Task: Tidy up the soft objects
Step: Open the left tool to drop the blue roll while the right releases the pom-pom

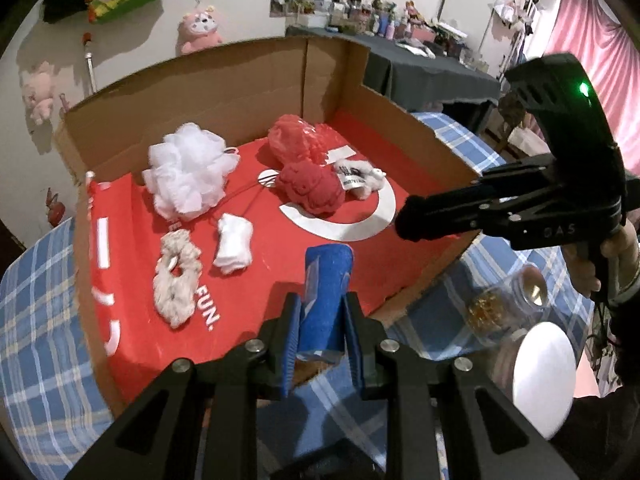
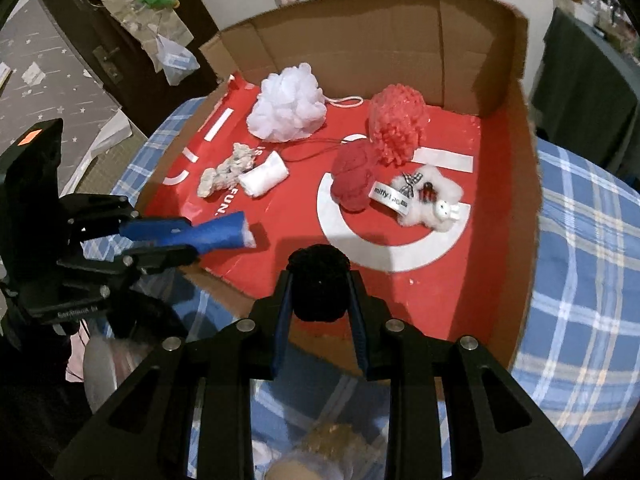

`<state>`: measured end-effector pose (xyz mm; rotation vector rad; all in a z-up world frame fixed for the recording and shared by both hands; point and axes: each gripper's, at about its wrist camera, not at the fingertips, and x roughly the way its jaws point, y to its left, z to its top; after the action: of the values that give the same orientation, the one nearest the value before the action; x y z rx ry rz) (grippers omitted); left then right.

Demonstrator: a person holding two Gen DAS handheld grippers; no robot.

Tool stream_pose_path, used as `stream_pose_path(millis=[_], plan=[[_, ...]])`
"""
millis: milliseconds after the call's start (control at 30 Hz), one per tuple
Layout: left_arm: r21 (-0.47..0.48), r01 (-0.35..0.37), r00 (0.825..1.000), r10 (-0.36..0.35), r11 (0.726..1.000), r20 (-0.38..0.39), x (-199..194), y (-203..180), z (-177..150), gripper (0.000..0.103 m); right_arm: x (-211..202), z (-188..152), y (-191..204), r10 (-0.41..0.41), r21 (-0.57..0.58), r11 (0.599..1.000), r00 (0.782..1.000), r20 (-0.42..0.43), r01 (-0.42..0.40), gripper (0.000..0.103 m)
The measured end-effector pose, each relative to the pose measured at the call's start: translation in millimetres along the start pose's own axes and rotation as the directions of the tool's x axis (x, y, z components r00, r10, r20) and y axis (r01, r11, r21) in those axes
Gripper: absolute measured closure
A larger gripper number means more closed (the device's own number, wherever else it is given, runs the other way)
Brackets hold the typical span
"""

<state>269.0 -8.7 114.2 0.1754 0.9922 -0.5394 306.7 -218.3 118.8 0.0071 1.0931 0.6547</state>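
My left gripper [image 1: 322, 308] is shut on a rolled blue cloth [image 1: 326, 296], held over the near edge of the cardboard box [image 1: 224, 80]; it also shows in the right wrist view [image 2: 218, 234]. My right gripper [image 2: 320, 288] is shut on a black fuzzy ball [image 2: 318, 284], also over the box's near edge; it shows in the left wrist view [image 1: 416, 216]. In the box, on red paper, lie a white bath pouf [image 1: 188, 168], a red pouf [image 1: 296, 140], a red yarn ball [image 1: 312, 192], a white plush toy [image 2: 428, 198], a white folded cloth [image 1: 234, 250] and a beige scrunchie [image 1: 176, 276].
The box sits on a blue plaid tablecloth [image 2: 580, 240]. A clear jar with gold bits [image 1: 504, 300] and a white round object [image 1: 544, 376] stand on the table to the right of the box. A dark table with clutter [image 1: 420, 64] stands behind.
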Motion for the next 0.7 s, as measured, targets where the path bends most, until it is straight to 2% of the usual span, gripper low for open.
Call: stream_pose_path(millis=[333,567,700], plan=[[0.022,-0.019,0.996,0.021,1.0,-0.087,41,2,26,0.079,42,30,-12,0.001,0.033,0.999,0.993,-0.118,0.002,0.078],[0.021,-0.021,0.99,0.023,1.0,-0.137,58,6,29,0.078,56,38,-21,-0.007,0.056,0.998,0.986,-0.164,0.016,0.078],[0.024,-0.03,0.99,0.033,0.999,-0.141,62,6,29,0.078,64,39,-25,-0.006,0.074,0.997,0.98,-0.199,0.021,0.077]])
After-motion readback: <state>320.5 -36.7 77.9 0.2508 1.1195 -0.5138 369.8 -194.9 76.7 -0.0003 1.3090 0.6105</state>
